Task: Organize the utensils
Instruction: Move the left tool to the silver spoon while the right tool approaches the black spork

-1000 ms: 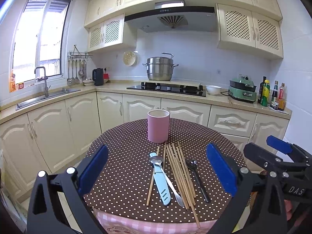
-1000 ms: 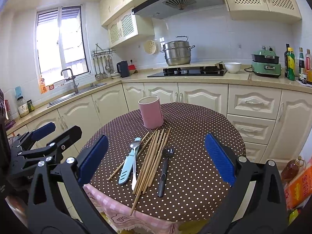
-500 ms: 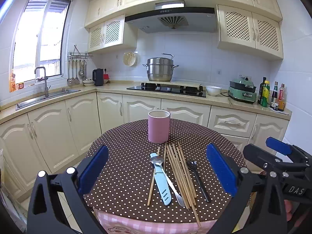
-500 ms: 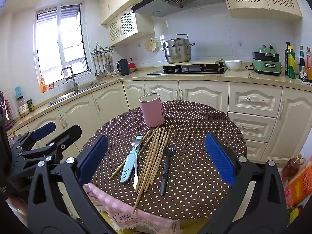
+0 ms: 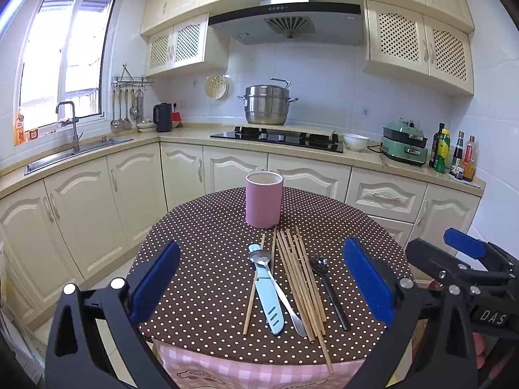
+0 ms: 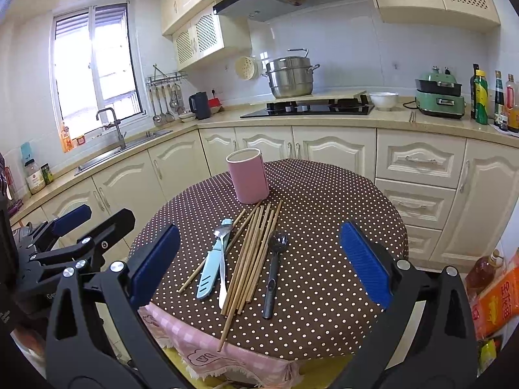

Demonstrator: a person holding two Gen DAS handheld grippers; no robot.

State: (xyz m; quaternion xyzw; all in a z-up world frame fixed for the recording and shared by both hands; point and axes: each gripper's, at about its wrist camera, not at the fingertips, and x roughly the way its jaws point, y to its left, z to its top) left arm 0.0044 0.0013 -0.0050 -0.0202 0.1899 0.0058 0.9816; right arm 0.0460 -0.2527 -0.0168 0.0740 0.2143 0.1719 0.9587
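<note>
A pink cup [image 5: 263, 200] stands upright on the round dotted table [image 5: 201, 259]; it also shows in the right wrist view [image 6: 248, 180]. In front of it lie several wooden chopsticks [image 5: 300, 282], a light blue knife [image 5: 267, 298], a metal spoon [image 5: 275, 282] across the knife, and a black spoon [image 5: 327, 285]. The right wrist view shows the chopsticks [image 6: 253, 253], knife [image 6: 209, 270], metal spoon [image 6: 222, 259] and black spoon [image 6: 274, 269]. My left gripper [image 5: 259, 285] is open and empty, held back from the table's near edge. My right gripper [image 6: 258, 264] is open and empty, to the right of the left one.
The pink checked cloth hangs over the table's near edge [image 6: 207, 347]. Cream cabinets and a counter with a sink [image 5: 81, 149], hob and steel pot [image 5: 267, 103] run behind the table. Bottles and packets [image 6: 489, 295] stand on the floor at the right.
Both grippers have drifted slightly closer to the table. Nothing on the table has moved and both stay open.
</note>
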